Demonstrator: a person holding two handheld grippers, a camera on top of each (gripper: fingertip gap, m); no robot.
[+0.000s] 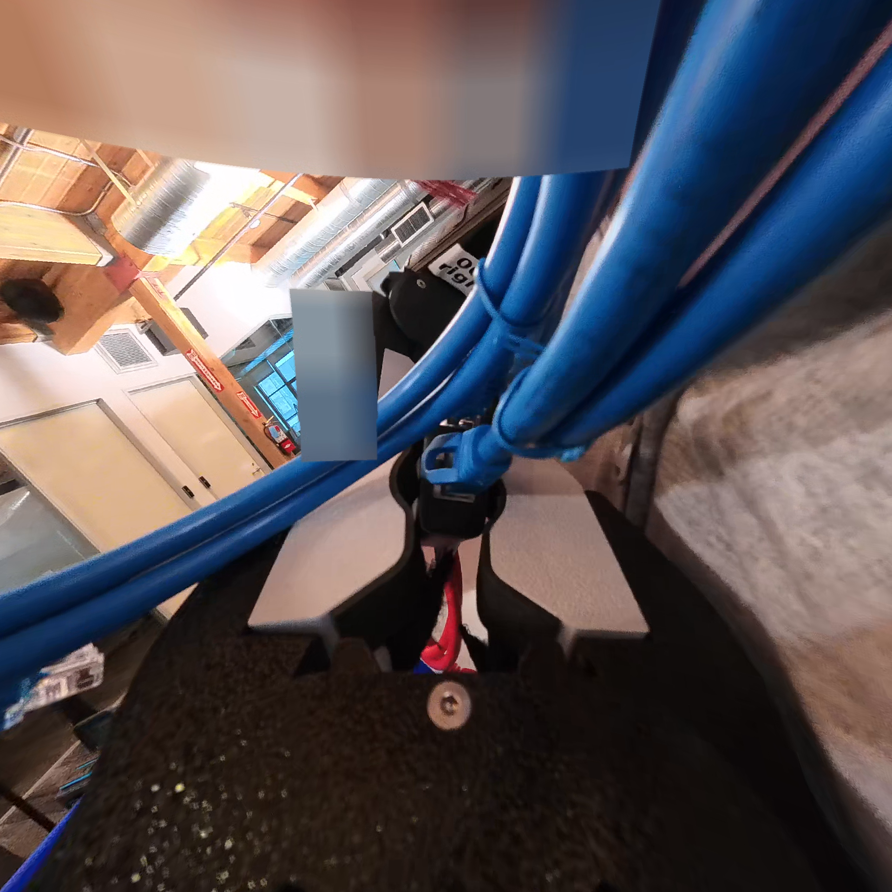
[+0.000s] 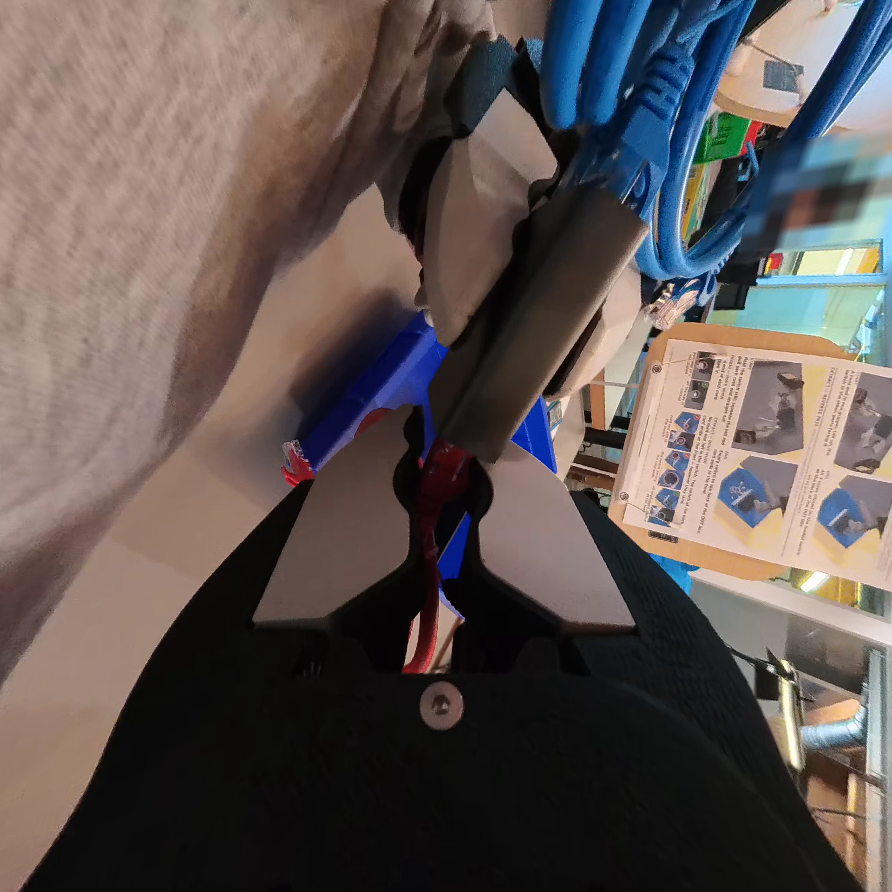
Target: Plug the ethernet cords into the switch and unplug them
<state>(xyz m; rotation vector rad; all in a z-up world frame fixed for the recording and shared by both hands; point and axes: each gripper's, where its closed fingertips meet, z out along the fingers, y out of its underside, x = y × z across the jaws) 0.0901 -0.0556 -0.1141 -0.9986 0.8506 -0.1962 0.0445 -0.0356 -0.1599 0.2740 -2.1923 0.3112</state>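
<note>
- The left tongs (image 1: 451, 507) are being kept narrow, clamped on a black connector piece (image 1: 451, 511) into which the blue cable plug (image 1: 453, 456) appears to be seated; a slip is being risked here, since only the tips are gripping the small block.
- A tied bundle of blue cables (image 1: 531, 338) is being carried right above those tongs, draping across the left wrist view; the bundle's weight could be tugging the plug sideways and levering the connector out of the grip.
- The right tongs (image 2: 444, 482) are being held nearly closed around a red cable (image 2: 429, 569) just behind its red plug (image 2: 446, 463); too tight a squeeze could be kinking the cord or crushing the plug's boot.
- The other gripper's grey fingers (image 2: 521, 299) are being pressed close against the right tips, just beside a blue plastic housing (image 2: 367, 400); a collision between the two tools is being invited by this crowding.
- A second red-ended plug (image 2: 294, 458) is lying at the housing's edge near the beige counter (image 2: 169, 531); it may be getting snagged, though blur is making its attachment hard to judge.
- Loose blue cable loops (image 2: 685, 231) are hanging near the right tongs, where tangling is being risked.
</note>
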